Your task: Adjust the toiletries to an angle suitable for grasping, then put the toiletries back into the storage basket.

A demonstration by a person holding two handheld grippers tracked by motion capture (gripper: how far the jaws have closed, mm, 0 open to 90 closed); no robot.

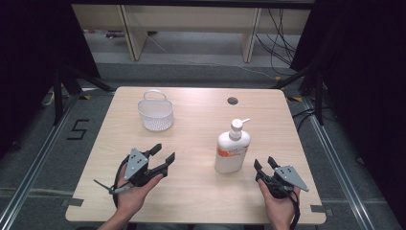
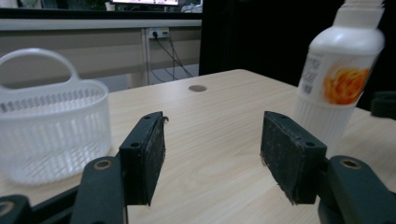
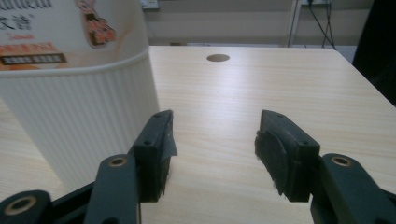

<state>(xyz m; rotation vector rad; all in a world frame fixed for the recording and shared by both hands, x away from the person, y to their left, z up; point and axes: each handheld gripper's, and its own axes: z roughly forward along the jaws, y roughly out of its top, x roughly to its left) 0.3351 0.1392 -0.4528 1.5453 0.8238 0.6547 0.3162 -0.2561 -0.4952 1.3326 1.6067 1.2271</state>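
Note:
A white pump bottle (image 1: 232, 151) with an orange label stands upright on the wooden table (image 1: 201, 191), right of centre. My right gripper (image 1: 264, 163) rests just to its right, open, with nothing between the pads. In the right gripper view the bottle (image 3: 79, 93) rises close beside the left jaw of my right gripper (image 3: 212, 121). My left gripper (image 1: 163, 152) hovers over the front left of the table, open and empty. In the left gripper view, my left gripper (image 2: 213, 126) points between a white mesh basket (image 2: 46, 126) and the bottle (image 2: 341, 79).
The handled basket (image 1: 155, 112) sits at the back left of the table. A round cable hole (image 1: 232, 100) lies near the far edge. Beyond the table are desk legs and floor cables.

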